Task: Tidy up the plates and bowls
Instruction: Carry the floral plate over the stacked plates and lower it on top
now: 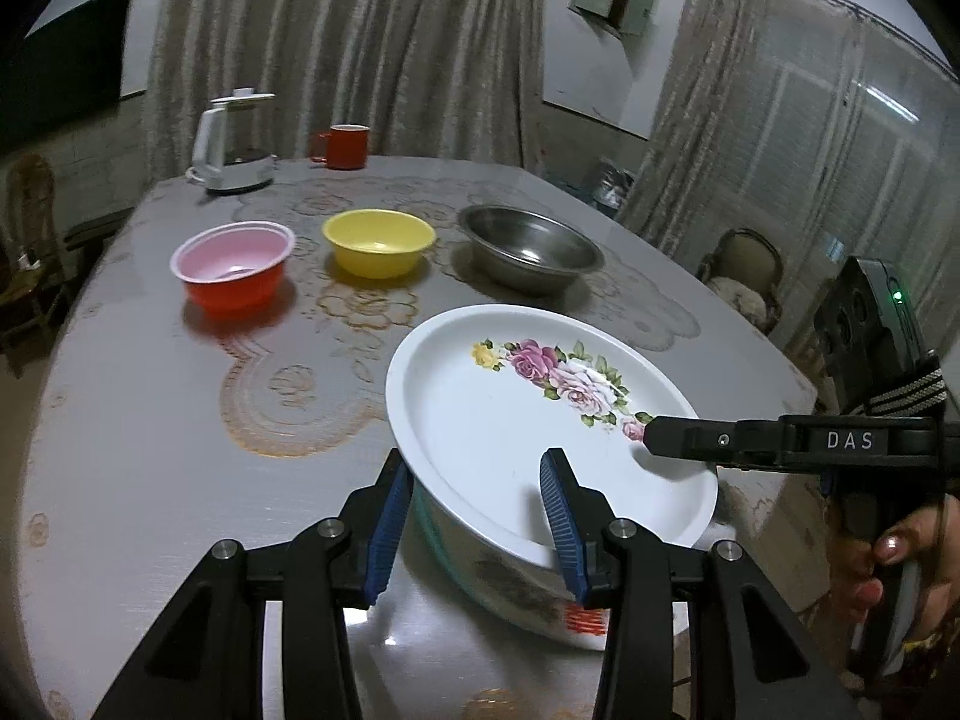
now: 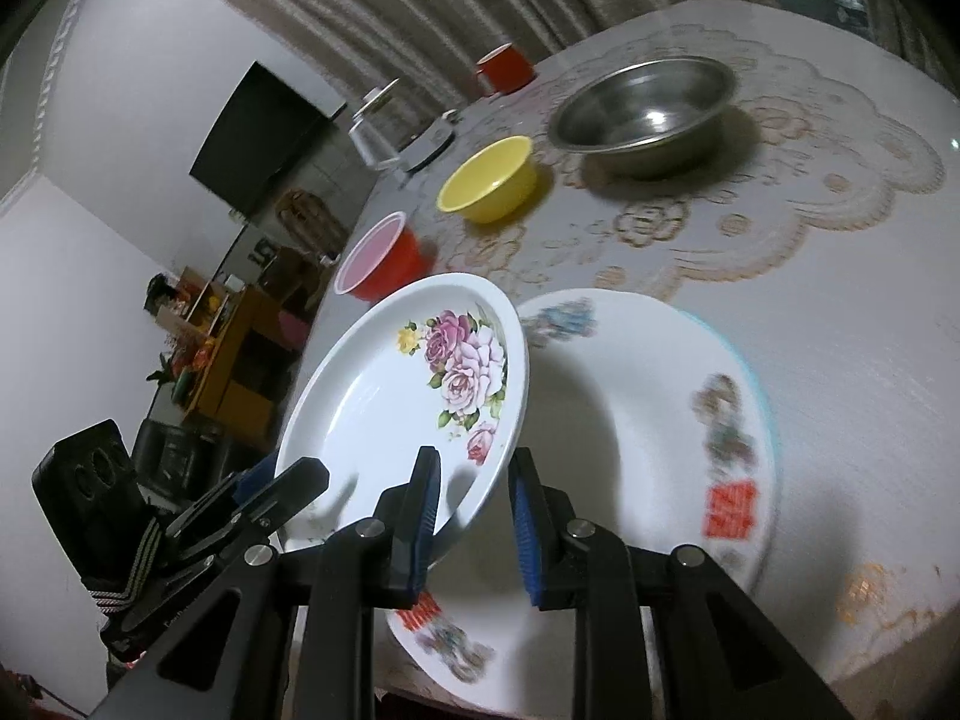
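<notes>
Gripping the rose-patterned plate (image 1: pixel 510 414) by opposite rims above the larger enamel basin (image 2: pixel 660 420), both the left tool (image 1: pixel 474 516) and right tool (image 2: pixel 474 516) are clamped, while three bowls wait unsorted on the worktop (image 1: pixel 150 420).

This is a home, most likely a dining or living room. Long pleated curtains (image 1: pixel 336 42) hang behind a round surface (image 1: pixel 150 420) with a lace pattern. On it stand an electric kettle (image 1: pixel 234 144) and a red mug (image 1: pixel 343 146). A dark television (image 2: pixel 264 138) hangs on the wall, above a wooden shelf (image 2: pixel 240 360), and an upholstered chair (image 1: pixel 744 276) stands near.
</notes>
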